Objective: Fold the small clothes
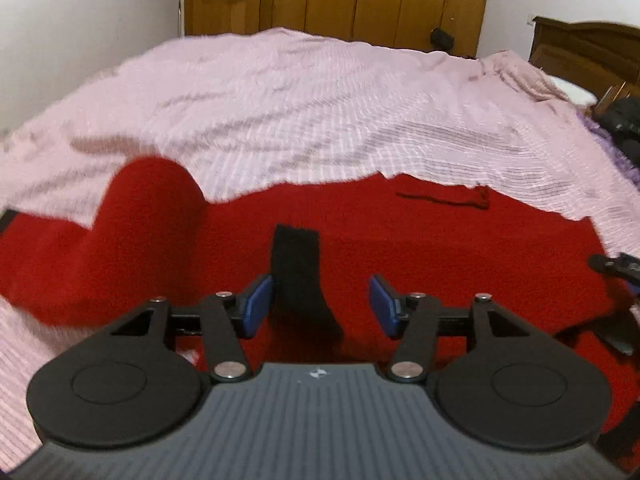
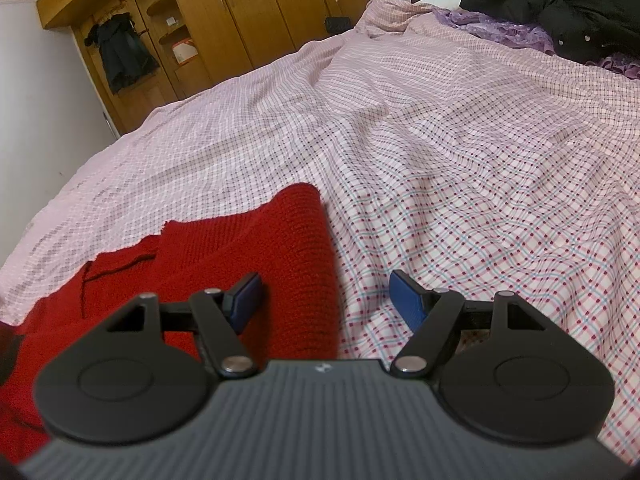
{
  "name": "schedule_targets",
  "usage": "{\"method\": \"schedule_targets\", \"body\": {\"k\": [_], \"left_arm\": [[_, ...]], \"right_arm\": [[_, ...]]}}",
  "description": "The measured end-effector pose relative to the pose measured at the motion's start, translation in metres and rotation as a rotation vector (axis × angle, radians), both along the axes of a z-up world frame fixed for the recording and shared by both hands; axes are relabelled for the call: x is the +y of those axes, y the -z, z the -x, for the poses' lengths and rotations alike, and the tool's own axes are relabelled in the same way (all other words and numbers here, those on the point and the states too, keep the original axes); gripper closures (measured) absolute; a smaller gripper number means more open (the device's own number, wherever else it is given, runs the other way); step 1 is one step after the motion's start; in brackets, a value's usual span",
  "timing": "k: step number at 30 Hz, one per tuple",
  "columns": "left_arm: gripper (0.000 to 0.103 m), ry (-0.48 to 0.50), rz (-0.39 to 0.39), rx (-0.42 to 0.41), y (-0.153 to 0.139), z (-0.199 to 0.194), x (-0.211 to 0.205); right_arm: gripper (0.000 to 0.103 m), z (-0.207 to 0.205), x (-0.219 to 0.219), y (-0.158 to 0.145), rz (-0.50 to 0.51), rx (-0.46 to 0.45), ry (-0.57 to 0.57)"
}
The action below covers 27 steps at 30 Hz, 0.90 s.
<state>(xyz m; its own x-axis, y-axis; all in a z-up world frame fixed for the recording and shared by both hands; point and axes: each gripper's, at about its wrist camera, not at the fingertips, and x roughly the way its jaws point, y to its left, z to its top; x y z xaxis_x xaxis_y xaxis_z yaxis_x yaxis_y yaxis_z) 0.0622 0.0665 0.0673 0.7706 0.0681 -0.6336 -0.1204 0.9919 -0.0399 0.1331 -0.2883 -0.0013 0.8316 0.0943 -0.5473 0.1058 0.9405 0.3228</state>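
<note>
Left hand-held gripper (image 1: 320, 304): jaws apart, black cuff (image 1: 298, 276) loose between them; lay it flat.
Right hand-held gripper (image 2: 326, 300): wide, empty; pin red sweater (image 2: 248, 256).

Pink checked bedspread (image 2: 440, 120) rumpled across the bed, wooden wardrobe (image 2: 240, 12) behind, dark coat (image 2: 120, 56) hanging there, black jacket (image 2: 568, 4) heaped on purple fabric (image 2: 500, 28).

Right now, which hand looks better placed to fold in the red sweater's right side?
Probably the right gripper: its open jaws straddle the red sweater's right edge. The left gripper sits mid-garment over a black cuff.
</note>
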Motion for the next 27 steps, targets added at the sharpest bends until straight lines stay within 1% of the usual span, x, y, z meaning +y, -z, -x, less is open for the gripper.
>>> {"method": "schedule_targets", "body": {"k": [1,5,6,8,11,13,14,16,17,18,19,20,22,23,25,26,27], "left_arm": [[0.041,-0.013,-0.005,-0.004,-0.001,-0.003,0.001],[0.041,-0.049,0.04,-0.023,-0.005,-0.009,0.011],[0.041,-0.05,0.041,-0.019,-0.004,-0.012,0.013],[0.041,-0.038,0.029,0.007,0.003,-0.023,0.014],[0.041,-0.041,0.006,0.061,0.021,-0.045,0.016],[0.041,-0.028,0.041,0.092,0.032,-0.055,0.02],[0.041,-0.022,0.074,0.092,0.037,-0.059,0.022],[0.042,-0.016,0.105,0.081,0.04,-0.061,0.025],[0.045,-0.008,0.114,0.073,0.039,-0.06,0.024],[0.049,0.0,0.11,0.062,0.037,-0.058,0.023],[0.058,0.012,0.09,0.044,0.034,-0.054,0.019],[0.061,0.046,0.055,0.021,0.031,-0.048,0.013],[0.062,0.089,0.009,-0.001,0.029,-0.043,0.002],[0.062,0.093,-0.017,-0.002,0.031,-0.042,-0.002],[0.062,0.057,-0.051,0.014,0.036,-0.047,-0.002],[0.062,0.033,-0.047,0.026,0.04,-0.051,0.001],[0.061,0.017,-0.026,0.028,0.042,-0.053,0.005]], "right_arm": [[0.03,0.0,-0.001,0.0,-0.003,-0.001,0.0],[0.03,0.0,0.0,0.0,-0.002,-0.001,0.001],[0.03,0.0,0.0,0.0,0.001,-0.001,0.002],[0.03,0.0,0.0,0.0,0.003,-0.002,0.002],[0.03,0.0,-0.001,0.0,-0.003,-0.003,0.003],[0.03,0.0,-0.001,0.0,-0.003,-0.004,0.003],[0.03,0.0,0.0,0.0,-0.002,-0.004,0.004],[0.03,0.0,0.001,0.001,0.001,-0.005,0.005],[0.03,0.0,0.001,0.001,0.004,-0.006,0.006],[0.03,0.0,0.002,0.001,0.006,-0.007,0.006],[0.03,-0.001,0.003,0.001,0.01,-0.008,0.006],[0.03,-0.001,0.003,0.001,0.012,-0.008,0.007],[0.03,-0.002,0.004,0.002,0.016,-0.009,0.008],[0.029,-0.001,0.004,0.002,0.02,-0.009,0.008],[0.029,-0.001,0.004,0.001,0.022,-0.011,0.008],[0.029,-0.001,0.004,0.001,0.021,-0.011,0.009],[0.03,0.0,0.005,-0.001,0.021,-0.007,0.011]]}}
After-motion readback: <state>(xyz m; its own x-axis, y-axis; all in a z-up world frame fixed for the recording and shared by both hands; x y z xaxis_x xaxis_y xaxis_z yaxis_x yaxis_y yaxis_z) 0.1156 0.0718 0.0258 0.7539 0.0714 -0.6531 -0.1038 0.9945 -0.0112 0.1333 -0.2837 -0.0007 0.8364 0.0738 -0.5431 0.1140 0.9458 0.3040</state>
